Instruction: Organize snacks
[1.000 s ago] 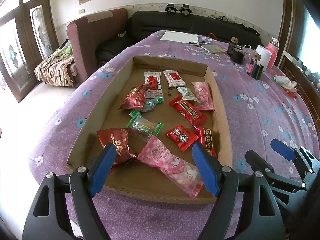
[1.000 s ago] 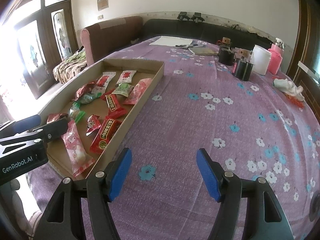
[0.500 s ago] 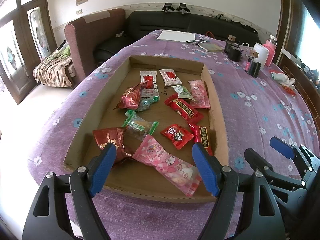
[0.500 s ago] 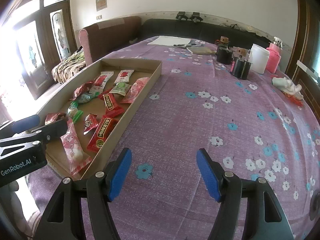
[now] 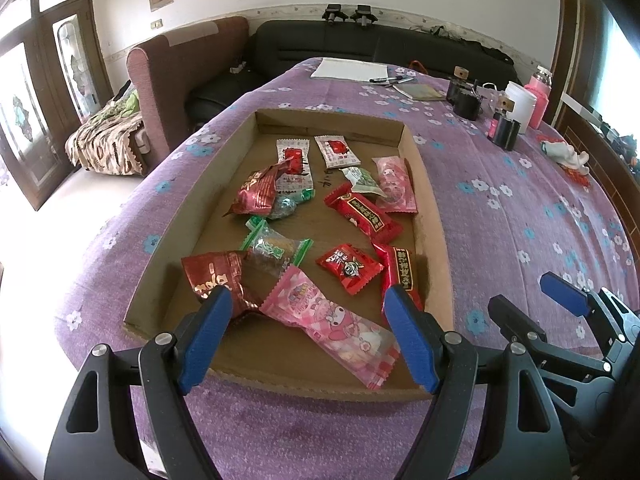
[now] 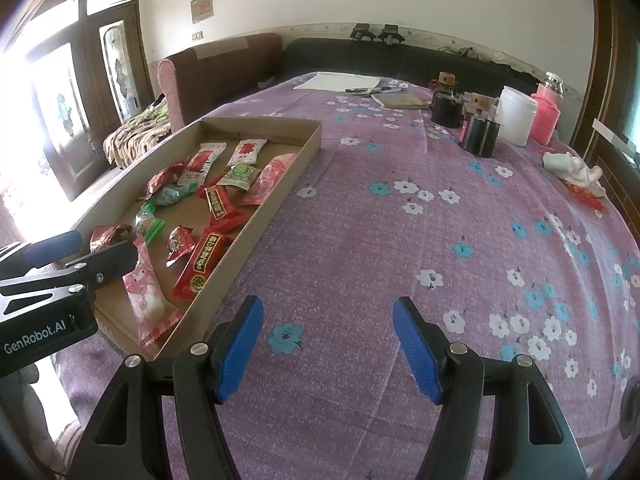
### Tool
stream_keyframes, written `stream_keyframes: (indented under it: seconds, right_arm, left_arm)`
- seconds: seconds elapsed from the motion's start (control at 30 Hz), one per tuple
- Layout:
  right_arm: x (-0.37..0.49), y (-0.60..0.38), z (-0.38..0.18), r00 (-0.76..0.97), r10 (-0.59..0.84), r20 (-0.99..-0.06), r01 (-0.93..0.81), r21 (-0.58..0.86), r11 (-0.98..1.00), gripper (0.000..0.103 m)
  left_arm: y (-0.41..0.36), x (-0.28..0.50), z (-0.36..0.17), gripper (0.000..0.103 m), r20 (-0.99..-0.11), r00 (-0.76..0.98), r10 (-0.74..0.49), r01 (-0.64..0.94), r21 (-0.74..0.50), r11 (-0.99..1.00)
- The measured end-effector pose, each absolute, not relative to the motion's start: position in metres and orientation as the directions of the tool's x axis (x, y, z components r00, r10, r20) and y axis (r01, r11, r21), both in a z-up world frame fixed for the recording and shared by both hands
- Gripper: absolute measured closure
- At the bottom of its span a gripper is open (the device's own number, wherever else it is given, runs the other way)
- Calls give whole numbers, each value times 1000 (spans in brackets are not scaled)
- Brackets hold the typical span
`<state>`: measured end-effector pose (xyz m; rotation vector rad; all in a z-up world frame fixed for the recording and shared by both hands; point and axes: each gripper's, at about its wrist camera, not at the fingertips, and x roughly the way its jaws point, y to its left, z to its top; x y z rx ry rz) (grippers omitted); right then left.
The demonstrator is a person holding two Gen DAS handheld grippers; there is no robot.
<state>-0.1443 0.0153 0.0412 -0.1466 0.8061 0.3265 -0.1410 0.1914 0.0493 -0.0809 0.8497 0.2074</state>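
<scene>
Wrapped snacks are seen scattered in a shallow cardboard tray on the purple, flower-printed surface, directly ahead of the left hand-held gripper and well to the left of the right hand-held gripper. The long pink cartoon-printed packet, glossy and crinkled, lies nearest, between the blue fingertips in view but untouched. Red foil wrappers and a clear green-ended candy lie beyond. Both hand-held grippers are held spread, with nothing gripped.
</scene>
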Motion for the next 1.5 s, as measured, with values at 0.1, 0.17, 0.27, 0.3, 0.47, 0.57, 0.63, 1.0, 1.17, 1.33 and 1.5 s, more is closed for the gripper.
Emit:
stream_keyframes:
  seconds: [0.1,0.17,0.27,0.3,0.47,0.57,0.63,1.0,1.17,1.33,1.5]
  right_arm:
    - [-145,14,41,647,229,-727,-338,-4,941,33]
    - [-146,12,41,649,230,-726,-335,-1,942,32]
    - [-147,10,39,649,227,-726,-327,3,945,31]
    - [-148,9,39,648,226,-727,-325,4,946,31]
    - [-152,5,37,653,223,-724,-313,11,950,31]
    - [-154,1,37,658,223,-719,-307,14,952,31]
    - [-155,-2,36,659,226,-717,-306,20,952,31]
    - [-166,-14,46,707,242,-664,-305,22,952,31]
    - [-174,-16,53,733,236,-638,-307,0,952,31]
    - [-184,-17,61,761,233,-606,-308,-22,951,27]
    - [-193,-10,65,781,234,-579,-329,-64,942,24]
  left_arm:
    - [191,-141,49,24,-752,642,150,-214,12,977]
    - [191,-142,50,24,-750,645,147,-212,9,977]
    - [189,-146,51,24,-740,658,140,-207,1,978]
    - [188,-149,53,24,-729,671,135,-205,-7,979]
    - [190,-170,77,24,-609,778,153,-225,-43,973]
    - [192,-189,96,24,-500,840,209,-271,-52,961]
    - [194,-205,110,16,-406,876,260,-312,-68,948]
    - [169,-256,145,0,-90,887,454,-455,3,890]
    - [163,-230,137,0,-265,887,378,-372,73,925]
    - [168,-209,126,0,-411,864,289,-306,27,952]
    - [180,-192,110,0,-544,813,210,-280,-48,959]
